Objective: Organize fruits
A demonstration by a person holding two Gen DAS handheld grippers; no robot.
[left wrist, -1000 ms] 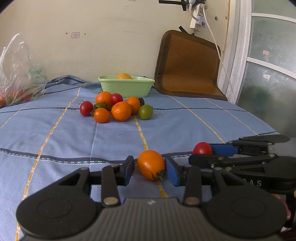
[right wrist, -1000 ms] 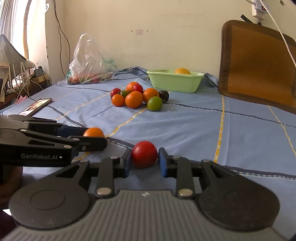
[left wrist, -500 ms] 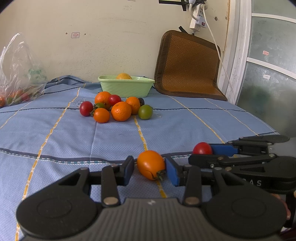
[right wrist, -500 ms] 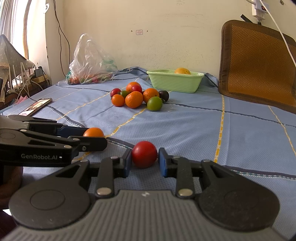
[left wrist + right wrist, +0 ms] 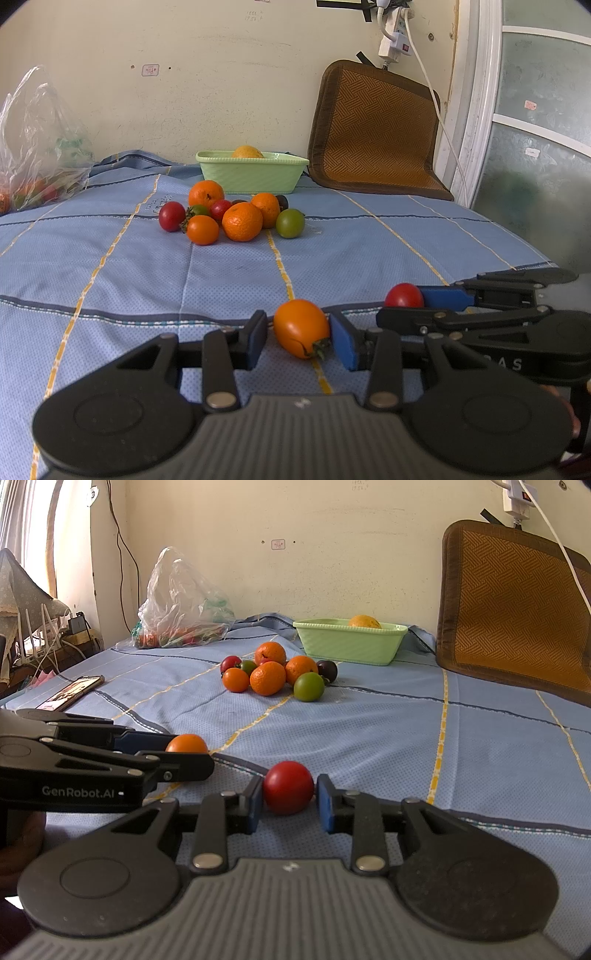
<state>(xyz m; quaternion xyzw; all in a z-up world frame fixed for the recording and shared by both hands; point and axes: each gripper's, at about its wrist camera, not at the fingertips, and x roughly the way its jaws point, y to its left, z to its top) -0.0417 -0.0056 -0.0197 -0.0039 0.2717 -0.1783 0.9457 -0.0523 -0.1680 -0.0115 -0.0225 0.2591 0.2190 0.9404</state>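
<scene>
My left gripper (image 5: 298, 338) is shut on an orange tomato (image 5: 301, 328), held low over the blue cloth (image 5: 147, 280). My right gripper (image 5: 288, 799) is shut on a red tomato (image 5: 288, 787); it also shows in the left wrist view (image 5: 403, 295). A pile of oranges and tomatoes (image 5: 231, 218) lies in the middle of the cloth, also in the right wrist view (image 5: 275, 672). Behind it stands a light green basket (image 5: 253, 173) holding one yellow-orange fruit (image 5: 247, 151).
A clear plastic bag of produce (image 5: 181, 605) sits at the back left. A brown woven cushion (image 5: 373, 129) leans on the wall at the right. A phone (image 5: 72, 692) lies on the cloth's left edge. A white cable (image 5: 432, 96) hangs down.
</scene>
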